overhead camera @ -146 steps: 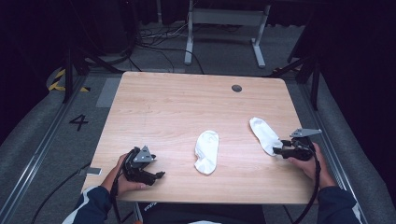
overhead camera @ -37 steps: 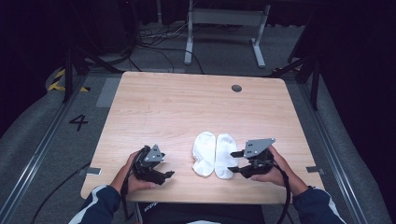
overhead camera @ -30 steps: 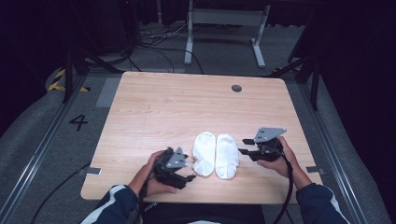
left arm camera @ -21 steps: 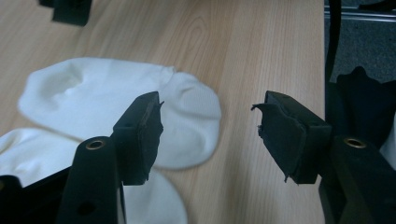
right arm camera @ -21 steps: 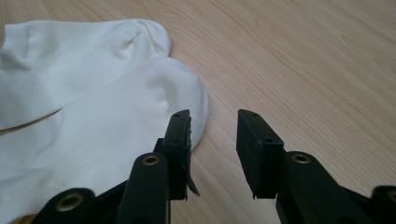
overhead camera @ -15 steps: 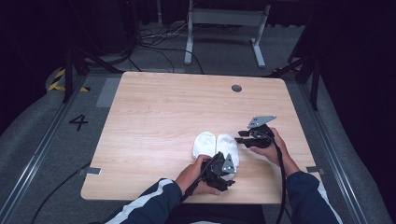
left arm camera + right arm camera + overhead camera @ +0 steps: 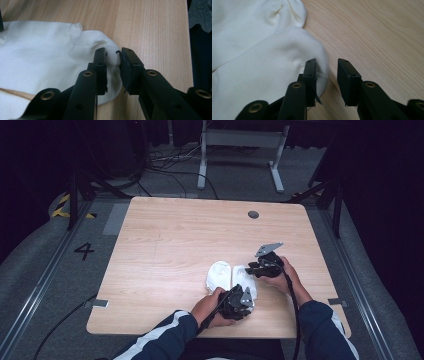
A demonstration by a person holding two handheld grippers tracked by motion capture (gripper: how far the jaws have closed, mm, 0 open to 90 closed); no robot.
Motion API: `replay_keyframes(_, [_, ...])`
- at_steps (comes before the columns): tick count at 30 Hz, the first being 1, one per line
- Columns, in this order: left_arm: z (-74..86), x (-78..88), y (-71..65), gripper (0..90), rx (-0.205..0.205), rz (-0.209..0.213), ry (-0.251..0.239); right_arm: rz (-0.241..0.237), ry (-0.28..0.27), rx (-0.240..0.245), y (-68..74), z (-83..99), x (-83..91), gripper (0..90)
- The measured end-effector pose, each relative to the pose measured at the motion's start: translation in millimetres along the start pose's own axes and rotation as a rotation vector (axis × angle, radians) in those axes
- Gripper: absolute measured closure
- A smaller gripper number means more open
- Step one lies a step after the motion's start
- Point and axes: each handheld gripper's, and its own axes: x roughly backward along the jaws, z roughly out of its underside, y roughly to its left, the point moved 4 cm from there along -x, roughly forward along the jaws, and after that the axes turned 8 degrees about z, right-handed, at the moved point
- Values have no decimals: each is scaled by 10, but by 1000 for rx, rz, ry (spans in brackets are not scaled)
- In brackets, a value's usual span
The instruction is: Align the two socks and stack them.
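We see two white ribbed socks [image 7: 231,279] lying flat, touching side by side, near the counter's [image 7: 175,245] near edge. Our left tongs [image 7: 113,71] have just been closing and pinch the right sock's near end; our right tongs [image 7: 326,81] have been closing too, one pad on its far end, not yet gripping.

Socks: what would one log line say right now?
socks: side by side | left gripper: jaws closing on sock edge | right gripper: jaws closing, straddling sock edge
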Motion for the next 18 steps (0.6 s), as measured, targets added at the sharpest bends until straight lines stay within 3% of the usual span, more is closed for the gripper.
replay_keyframes(1, [-2, 5, -3, 846, -15, 1, 4, -9, 10, 13, 11, 2, -5, 804])
replay_keyframes(3, [-2, 33, -30, 857, -31, -6, 10, -13, 11, 19, 17, 3, -2, 823])
replay_keyframes(4, [-10, 64, -29, 874, -45, -16, 1, -11, 23, 27, 24, 9, 15, 875])
replay_keyframes(8, [-8, 264, -34, 879, -42, -12, -59, -24, 24, 36, 25, 22, 84, 883])
replay_keyframes(12, [59, 607, -51, 880, -36, -45, -139, -32, 12, 28, 29, 9, 193, 883])
replay_keyframes(13, [59, 607, -51, 880, -36, -45, -139, -32, 12, 28, 29, 9, 193, 883])
replay_keyframes(16, [153, 833, -66, 880, 3, -61, -206, -65, 37, 27, 73, -5, 306, 877])
replay_keyframes(18, [237, 973, -58, 881, 24, -57, -243, -56, 40, 32, 98, -28, 366, 876])
